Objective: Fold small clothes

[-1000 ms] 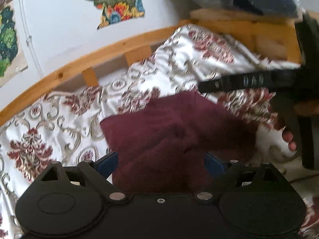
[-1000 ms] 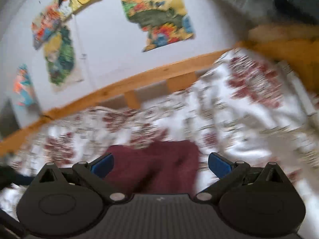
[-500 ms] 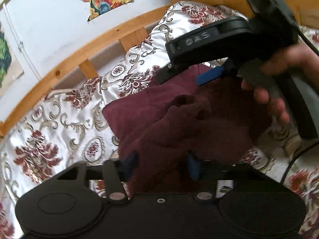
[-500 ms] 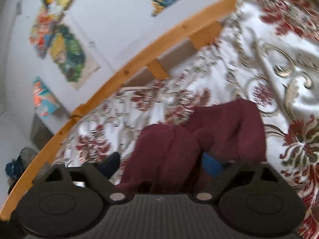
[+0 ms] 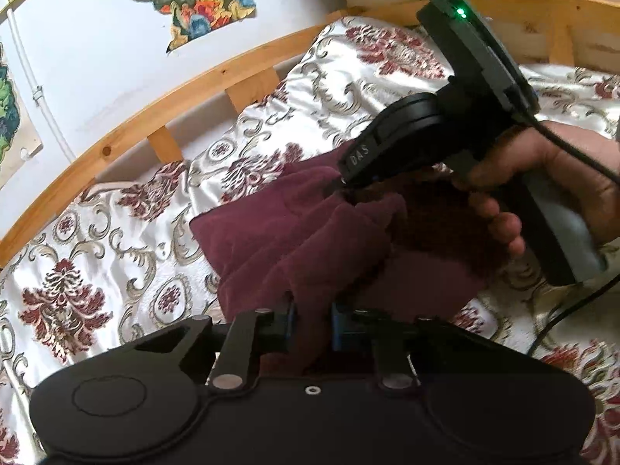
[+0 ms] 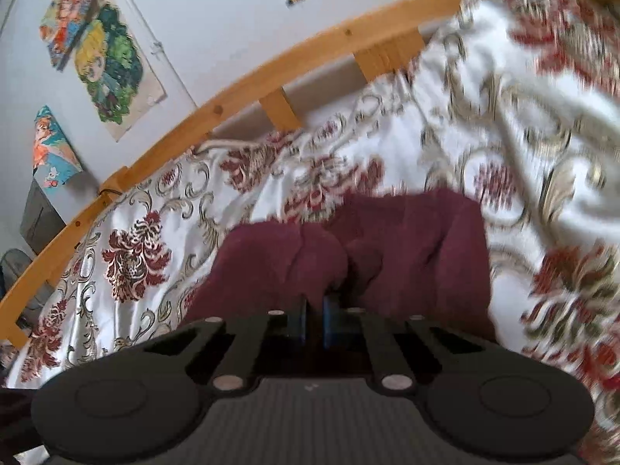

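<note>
A small maroon garment (image 5: 271, 224) lies rumpled on the patterned bedspread (image 5: 97, 255). My left gripper (image 5: 313, 312) is at its near edge, jaws closing, with a bunched fold of the cloth pinched between the blue pads. In the left wrist view my right gripper (image 5: 347, 186), held by a hand (image 5: 542, 178), comes in from the right and bites the cloth's far side. In its own view the right gripper (image 6: 314, 306) is shut, with a ridge of the maroon garment (image 6: 426, 255) gathered at its pads.
A wooden bed rail (image 5: 128, 139) curves along the far side of the bed below a white wall with colourful posters (image 5: 193, 4). A black cable (image 5: 573, 151) trails from the right gripper. More of the bedspread (image 6: 484, 116) rises in folds at the right.
Both grippers went from wide open to shut onto the maroon garment. The right gripper swung in from the right and down to the cloth. The cloth has bunched up between them.
</note>
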Motion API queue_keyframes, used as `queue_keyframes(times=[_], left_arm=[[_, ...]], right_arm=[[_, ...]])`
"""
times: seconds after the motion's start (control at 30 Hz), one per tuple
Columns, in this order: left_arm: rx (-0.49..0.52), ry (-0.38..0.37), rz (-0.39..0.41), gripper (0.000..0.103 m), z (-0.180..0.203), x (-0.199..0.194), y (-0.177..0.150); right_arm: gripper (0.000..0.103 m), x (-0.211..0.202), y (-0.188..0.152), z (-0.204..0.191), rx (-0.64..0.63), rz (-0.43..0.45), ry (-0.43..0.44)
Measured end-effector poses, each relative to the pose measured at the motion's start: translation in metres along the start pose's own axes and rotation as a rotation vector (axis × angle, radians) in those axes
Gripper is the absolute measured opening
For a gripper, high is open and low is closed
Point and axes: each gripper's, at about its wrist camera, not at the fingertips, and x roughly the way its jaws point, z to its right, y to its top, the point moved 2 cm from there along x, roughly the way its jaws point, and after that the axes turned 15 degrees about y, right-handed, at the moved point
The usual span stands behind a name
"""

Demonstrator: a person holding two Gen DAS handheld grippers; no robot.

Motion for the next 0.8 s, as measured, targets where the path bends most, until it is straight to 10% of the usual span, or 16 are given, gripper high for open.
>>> queue_keyframes(times=[0.8], left_arm=[[0.013,-0.188,0.048,0.018,0.046,0.001,0.014]], right_arm=[[0.01,-0.054,0.016,0.025,-0.115,-0.006,-0.222]])
